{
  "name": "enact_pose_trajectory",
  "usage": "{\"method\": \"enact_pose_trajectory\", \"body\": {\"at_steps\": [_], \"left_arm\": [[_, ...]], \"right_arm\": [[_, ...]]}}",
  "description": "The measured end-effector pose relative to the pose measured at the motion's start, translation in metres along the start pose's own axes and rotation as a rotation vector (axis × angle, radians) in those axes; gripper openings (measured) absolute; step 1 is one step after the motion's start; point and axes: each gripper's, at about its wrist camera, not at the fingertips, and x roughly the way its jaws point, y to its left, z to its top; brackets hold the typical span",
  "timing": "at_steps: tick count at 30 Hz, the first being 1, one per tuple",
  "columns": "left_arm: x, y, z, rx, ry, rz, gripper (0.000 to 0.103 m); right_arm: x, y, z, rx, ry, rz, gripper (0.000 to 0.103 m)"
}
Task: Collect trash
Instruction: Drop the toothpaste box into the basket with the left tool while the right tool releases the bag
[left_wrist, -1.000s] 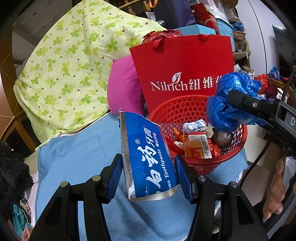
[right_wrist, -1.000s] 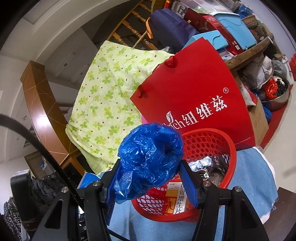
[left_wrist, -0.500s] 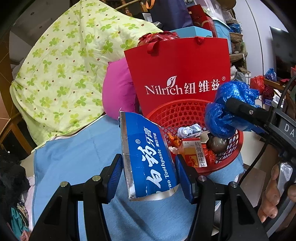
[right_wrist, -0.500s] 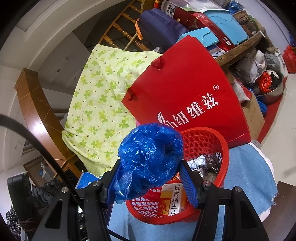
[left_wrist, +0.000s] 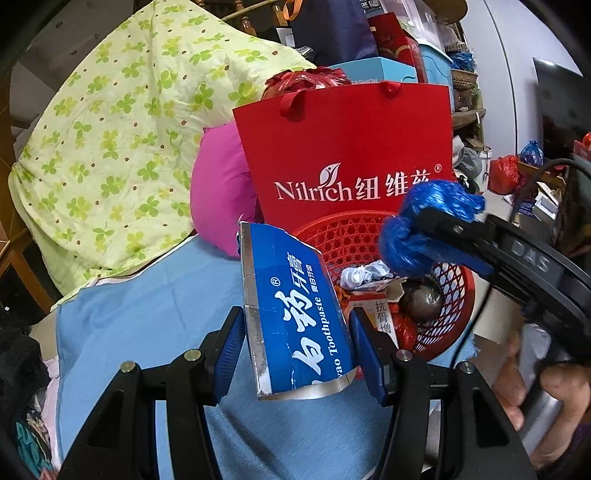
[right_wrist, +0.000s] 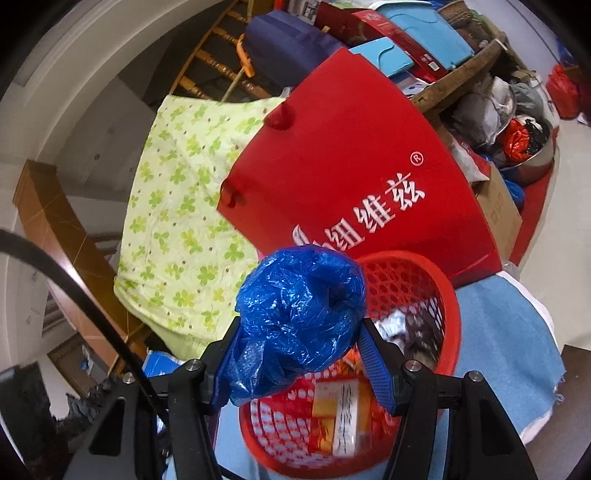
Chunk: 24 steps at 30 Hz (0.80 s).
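Both loads have been carried nearer the red mesh basket (left_wrist: 454, 291), toothpaste box (left_wrist: 295, 317) and blue plastic bag (right_wrist: 295, 317) kept clamped between fingers for dropping in.

Both handheld tools, the black plastic left gripper (left_wrist: 297, 332) and black plastic right gripper (right_wrist: 301, 354), have ribbed blue pads (left_wrist: 364, 350), brass-coloured screws (left_wrist: 192, 355), a trailing black cable (right_wrist: 85, 306), and grey "DAS" lettering (left_wrist: 530, 256).
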Motion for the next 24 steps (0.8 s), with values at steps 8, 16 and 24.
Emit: {"method": "enact_pose_trajectory", "body": {"at_steps": [8, 16, 24], "left_arm": [[0.008, 0.009, 0.026, -0.018, -0.009, -0.102, 0.060], [0.040, 0.006, 0.033, -0.011, 0.054, -0.156, 0.060], [0.051, -0.008, 0.035, 0.008, 0.062, -0.151, 0.061]], "right_arm": [[0.020, 0.006, 0.026, 0.034, -0.034, -0.048, 0.064], [0.026, 0.001, 0.033, 0.004, -0.043, -0.100, 0.064], [0.017, -0.015, 0.037, 0.042, -0.090, -0.135, 0.064]]}}
